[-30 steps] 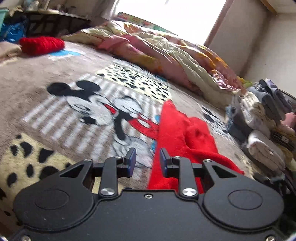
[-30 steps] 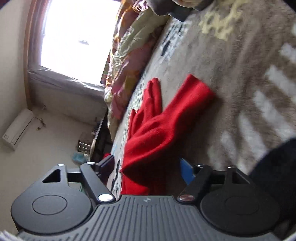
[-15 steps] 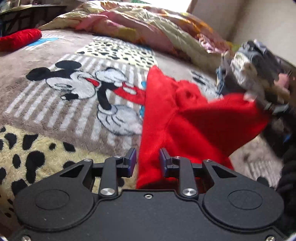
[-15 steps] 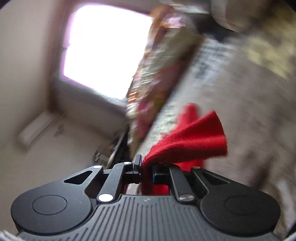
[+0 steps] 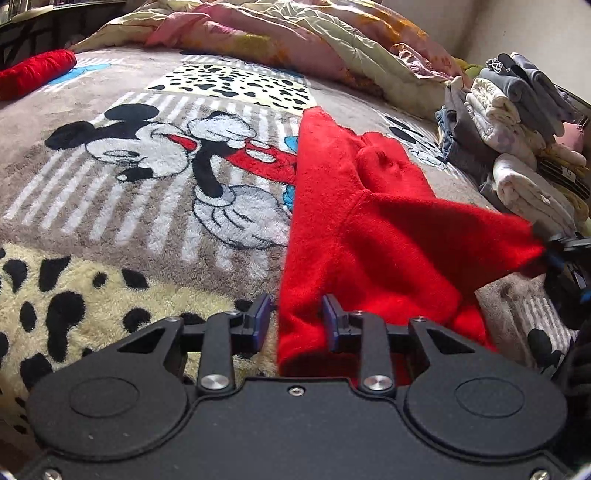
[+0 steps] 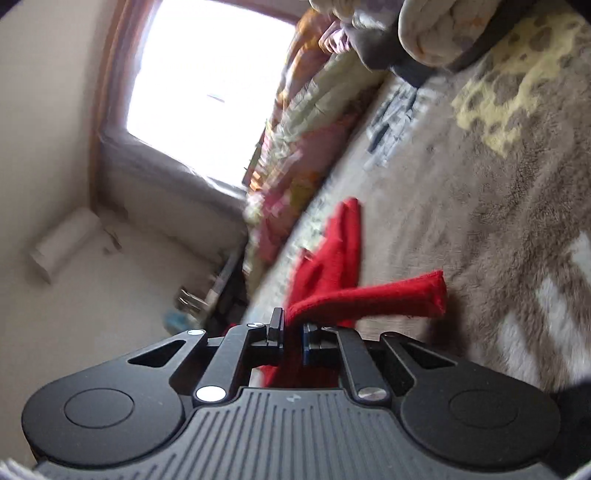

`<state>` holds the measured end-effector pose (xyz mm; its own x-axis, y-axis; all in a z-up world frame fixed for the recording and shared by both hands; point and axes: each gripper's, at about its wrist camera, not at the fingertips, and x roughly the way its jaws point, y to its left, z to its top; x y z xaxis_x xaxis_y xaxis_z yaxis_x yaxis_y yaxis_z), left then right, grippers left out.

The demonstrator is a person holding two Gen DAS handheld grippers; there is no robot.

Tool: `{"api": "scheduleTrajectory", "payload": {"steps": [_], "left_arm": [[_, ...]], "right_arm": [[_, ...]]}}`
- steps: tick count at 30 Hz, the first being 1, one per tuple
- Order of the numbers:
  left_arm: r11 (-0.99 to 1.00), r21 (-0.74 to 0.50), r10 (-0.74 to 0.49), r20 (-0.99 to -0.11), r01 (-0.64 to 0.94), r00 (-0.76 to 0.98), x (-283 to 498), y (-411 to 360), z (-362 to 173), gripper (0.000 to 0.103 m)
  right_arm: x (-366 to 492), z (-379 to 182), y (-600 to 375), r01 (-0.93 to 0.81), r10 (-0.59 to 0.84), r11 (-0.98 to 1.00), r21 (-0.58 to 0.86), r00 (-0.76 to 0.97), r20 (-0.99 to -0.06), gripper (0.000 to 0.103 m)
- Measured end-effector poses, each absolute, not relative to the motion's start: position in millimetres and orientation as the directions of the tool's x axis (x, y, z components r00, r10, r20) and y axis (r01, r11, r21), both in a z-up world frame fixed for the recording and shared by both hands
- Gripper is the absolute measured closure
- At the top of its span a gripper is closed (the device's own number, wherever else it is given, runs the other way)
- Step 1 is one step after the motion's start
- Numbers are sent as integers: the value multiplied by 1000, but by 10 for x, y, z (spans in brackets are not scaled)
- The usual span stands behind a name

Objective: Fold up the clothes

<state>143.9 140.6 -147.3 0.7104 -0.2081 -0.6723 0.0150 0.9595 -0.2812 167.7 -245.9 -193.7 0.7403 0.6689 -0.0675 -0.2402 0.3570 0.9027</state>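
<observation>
Right hand-held gripper (image 6: pixel 293 334) pinches red garment (image 5: pixel 369 236); left hand-held gripper (image 5: pixel 294 319) apart, hiding its hem.

Red garment (image 5: pixel 369 236), grey cartoon-mouse blanket (image 5: pixel 110 206) with dalmatian-spot patches, pink-yellow floral quilt (image 5: pixel 295 33)

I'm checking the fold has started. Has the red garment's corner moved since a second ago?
Yes. The right gripper, jaws shut on the red garment, has lifted that corner off the cartoon blanket, pulling it toward the stacked clothes.
</observation>
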Motion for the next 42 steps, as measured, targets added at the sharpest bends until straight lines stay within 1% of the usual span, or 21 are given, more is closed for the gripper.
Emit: {"api": "scheduleTrajectory", "payload": {"steps": [5,7,8,10,11,14,15,19,20,22,24,27,29,32,34,35,36,38,40,41,42], "left_arm": [[958,-285,-213,-676,16,705,1447,1410,-1473,72],[955,-296,-215,-667,11,713,1435,1431,-1443,69],[956,-294,-209,-655,9,726,1424,1437,-1407,64],[957,-289,-198,-628,11,753,1407,1440,-1320,63],[957,-291,-198,-617,13,762,1404,1440,-1281,63],[957,-291,-193,-604,11,773,1429,1411,-1249,63],[957,-291,-192,-603,10,774,1441,1397,-1248,63],[962,-274,-187,-608,18,772,1495,1296,-1259,63],[963,-268,-184,-609,19,772,1506,1279,-1260,63],[967,-255,-180,-615,22,767,1530,1244,-1267,63],[970,-242,-175,-623,24,763,1553,1221,-1277,63],[973,-229,-171,-633,28,755,1581,1195,-1301,63],[976,-216,-165,-644,29,747,1608,1171,-1325,63],[982,-188,-153,-654,37,740,1643,1126,-1339,60],[984,-172,-147,-658,43,738,1659,1101,-1342,60],[985,-167,-145,-660,44,737,1666,1091,-1348,59],[985,-165,-144,-661,45,736,1673,1082,-1355,59],[986,-159,-141,-663,46,735,1682,1068,-1363,59],[986,-159,-141,-664,45,734,1681,1075,-1361,59],[986,-161,-142,-664,44,734,1678,1084,-1360,59],[985,-165,-144,-664,45,734,1672,1095,-1359,59]], "right_arm": [[1626,-1922,-2498,-229,663,409,883,740,-115,92],[1643,-2012,-2520,-188,657,411,892,740,-147,92],[1653,-2072,-2524,-160,656,400,903,738,-160,89],[1658,-2187,-2534,-104,655,366,925,734,-177,72],[1639,-2236,-2546,-79,656,333,940,735,-171,45],[1622,-2284,-2510,-74,659,270,960,741,-128,31],[1619,-2292,-2493,-78,660,252,965,743,-112,31],[1763,-2378,-2478,-47,642,172,984,763,-76,33],[1813,-2396,-2476,-44,637,160,986,768,-69,37],[1916,-2401,-2463,-64,634,181,981,770,-67,51],[1973,-2283,-2443,-133,644,284,950,760,-86,85],[1923,-1918,-2434,-295,632,430,853,773,-52,86],[1939,-1744,-2372,-348,616,575,741,780,-111,86],[2099,-2065,-2412,-188,617,562,806,744,-257,83],[2183,-2100,-2402,-173,629,540,824,733,-258,78],[2221,-2075,-2386,-188,635,531,826,733,-242,66],[2258,-2051,-2370,-202,642,523,828,733,-226,47],[2332,-2002,-2338,-231,653,505,831,732,-194,33],[2407,-1954,-2306,-260,665,488,833,730,-161,67],[2425,-1901,-2307,-284,668,480,830,731,-136,91],[2399,-1803,-2330,-334,674,463,821,734,-82,90]]}}
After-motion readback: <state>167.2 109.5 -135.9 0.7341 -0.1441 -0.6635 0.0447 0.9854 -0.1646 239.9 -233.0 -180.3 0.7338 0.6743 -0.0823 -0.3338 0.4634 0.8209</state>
